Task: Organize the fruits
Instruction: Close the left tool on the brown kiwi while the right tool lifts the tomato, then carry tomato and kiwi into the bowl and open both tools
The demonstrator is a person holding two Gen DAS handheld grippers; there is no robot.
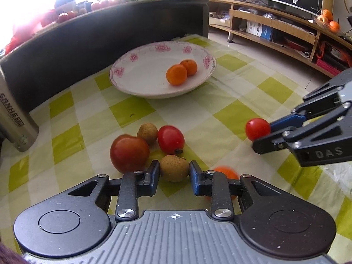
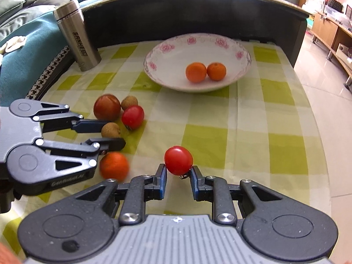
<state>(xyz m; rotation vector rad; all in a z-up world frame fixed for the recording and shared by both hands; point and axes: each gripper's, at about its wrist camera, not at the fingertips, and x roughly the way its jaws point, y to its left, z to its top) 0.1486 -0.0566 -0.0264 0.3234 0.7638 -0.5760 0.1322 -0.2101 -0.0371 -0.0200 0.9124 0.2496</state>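
The right claw (image 2: 178, 177) grips a red cherry tomato (image 2: 178, 160) between its blue-padded fingers, nearer the camera than the floral plate (image 2: 241, 50) on the checked tabletop (image 2: 242, 118). Two oranges (image 2: 205, 72) lie touching in the plate. Left of the plate stands a steel flask (image 2: 77, 36). The left claw (image 2: 111, 133) brackets a longan (image 2: 110, 130), with a blurred orange (image 2: 114, 165) just beside it.

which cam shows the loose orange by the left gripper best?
Right wrist: the orange sits fully in view, though blurred, beside the left gripper. In the left wrist view, the orange is mostly hidden behind that gripper's right finger.
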